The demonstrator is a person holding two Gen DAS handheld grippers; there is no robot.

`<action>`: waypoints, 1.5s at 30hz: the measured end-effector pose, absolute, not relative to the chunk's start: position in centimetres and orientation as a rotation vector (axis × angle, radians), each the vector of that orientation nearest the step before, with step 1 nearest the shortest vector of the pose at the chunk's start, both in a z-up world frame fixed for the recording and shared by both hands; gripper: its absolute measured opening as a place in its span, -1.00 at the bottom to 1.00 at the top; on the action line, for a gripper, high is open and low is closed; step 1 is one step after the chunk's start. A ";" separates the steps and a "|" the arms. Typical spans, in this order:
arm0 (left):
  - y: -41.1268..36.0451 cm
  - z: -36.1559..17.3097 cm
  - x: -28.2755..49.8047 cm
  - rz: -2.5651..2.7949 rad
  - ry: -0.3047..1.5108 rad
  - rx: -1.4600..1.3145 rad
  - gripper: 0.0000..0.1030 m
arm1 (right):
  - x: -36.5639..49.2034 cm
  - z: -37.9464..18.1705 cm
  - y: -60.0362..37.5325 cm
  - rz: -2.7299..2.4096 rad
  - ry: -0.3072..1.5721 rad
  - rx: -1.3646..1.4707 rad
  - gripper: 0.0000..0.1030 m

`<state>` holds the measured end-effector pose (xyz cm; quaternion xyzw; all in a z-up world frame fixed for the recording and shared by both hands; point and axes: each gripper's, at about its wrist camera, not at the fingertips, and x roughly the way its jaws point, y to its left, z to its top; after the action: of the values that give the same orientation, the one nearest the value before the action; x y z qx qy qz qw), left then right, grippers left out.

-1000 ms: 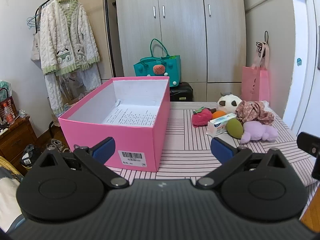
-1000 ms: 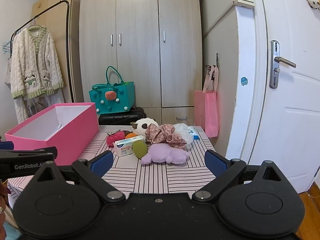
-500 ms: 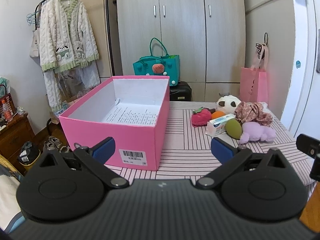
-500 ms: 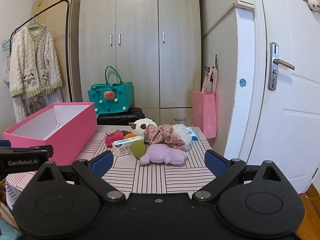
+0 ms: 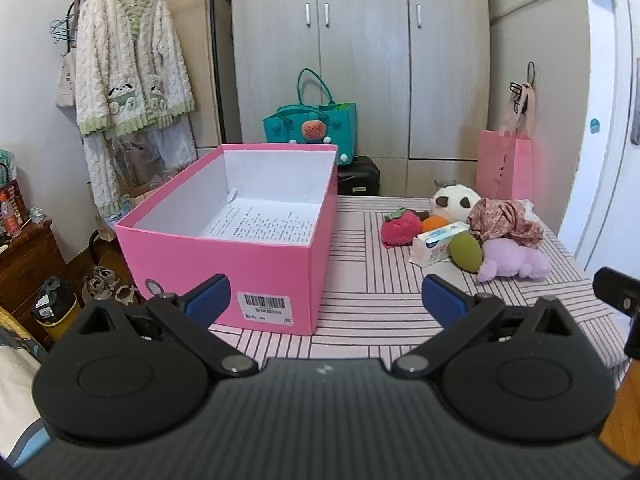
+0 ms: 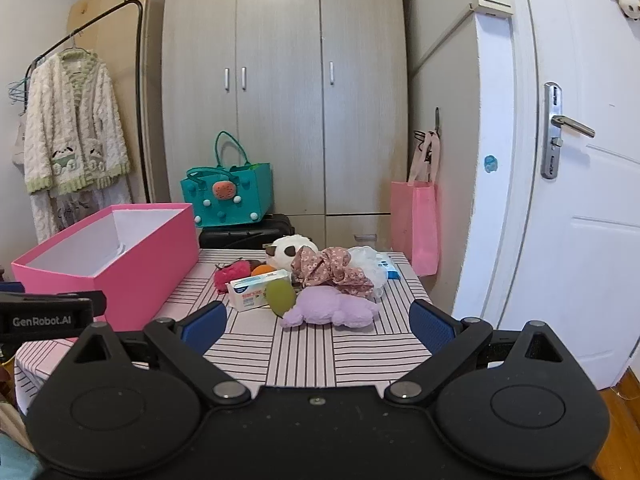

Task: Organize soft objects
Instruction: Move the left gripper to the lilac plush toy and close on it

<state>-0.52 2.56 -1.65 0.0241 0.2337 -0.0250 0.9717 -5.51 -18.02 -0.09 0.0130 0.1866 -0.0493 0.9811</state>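
An open pink box (image 5: 244, 264) stands on the left of the striped table (image 5: 368, 296), holding only a printed sheet. To its right lies a pile of soft things: a purple plush (image 5: 514, 260), a green oval toy (image 5: 465, 252), a floral cloth (image 5: 504, 218), a panda plush (image 5: 454, 202), a red strawberry plush (image 5: 400, 228), an orange ball and a white tissue pack (image 5: 438, 242). My left gripper (image 5: 326, 300) is open and empty, near the box's front. My right gripper (image 6: 318, 326) is open and empty, short of the purple plush (image 6: 330, 308). The box (image 6: 108, 264) is at its left.
A teal bag (image 5: 310, 128) sits on a black suitcase behind the table. A pink bag (image 6: 414, 226) hangs by the white door (image 6: 580, 200). A clothes rack with a cream cardigan (image 5: 128, 68) stands at left. The wardrobe (image 6: 280, 100) is behind.
Both grippers have drifted slightly; the table and box sit a little lower and nearer in both views. Nothing was grasped or moved.
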 end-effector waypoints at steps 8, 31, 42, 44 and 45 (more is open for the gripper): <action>0.9 0.6 1.0 -0.173 0.410 0.078 1.00 | -3.6 0.5 -21.7 0.036 0.332 0.023 0.93; -14.3 -5.8 17.7 -0.667 0.802 0.111 0.40 | 10.8 -8.8 -27.6 0.170 0.594 0.019 0.81; -15.6 -8.5 20.6 -0.688 0.840 0.119 0.18 | 13.8 -10.2 -28.1 0.211 0.691 0.046 0.61; -15.8 -8.6 20.9 -0.684 0.842 0.121 0.18 | 13.8 -10.2 -28.0 0.210 0.688 0.035 0.59; -15.9 -8.7 21.1 -0.681 0.850 0.114 0.20 | 13.8 -10.2 -28.0 0.209 0.686 0.034 0.56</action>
<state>21.12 -15.89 -8.73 0.0540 0.4043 -0.3236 0.8538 13.82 -27.99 -10.18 0.0167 0.3357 0.1023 0.9363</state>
